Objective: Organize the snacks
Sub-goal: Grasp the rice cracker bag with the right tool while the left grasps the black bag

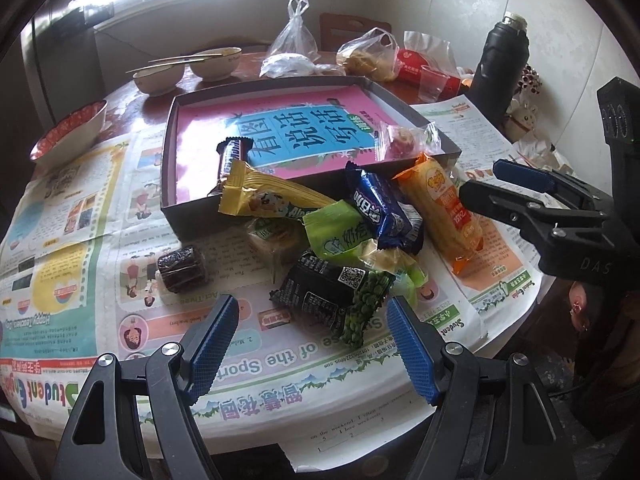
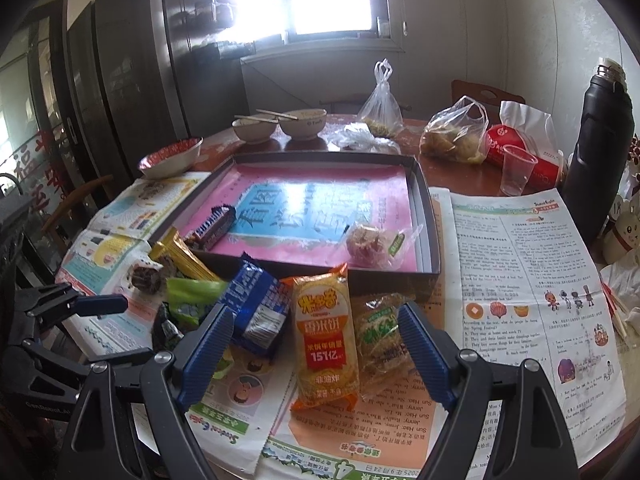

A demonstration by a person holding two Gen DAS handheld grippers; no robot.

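early stage: chocolate bar [image 1: 229, 164] and clear-wrapped cake [image 1: 402, 140] lie in box [image 1: 170, 152]; snack pile [image 1: 348, 236] remains on surface beside it. left gripper [image 1: 310, 328] and right gripper [image 2: 316, 340] fingers wide apart, holding nothing.

beside the matt dark cardboard box [image 2: 424, 216] with its glossy pink book cover [image 2: 316, 208], crinkly shiny plastic snack wrappers [image 1: 360, 220] lie on matt printed newspaper [image 2: 528, 280], near ribbed blue rubbery gripper pads [image 1: 412, 344].
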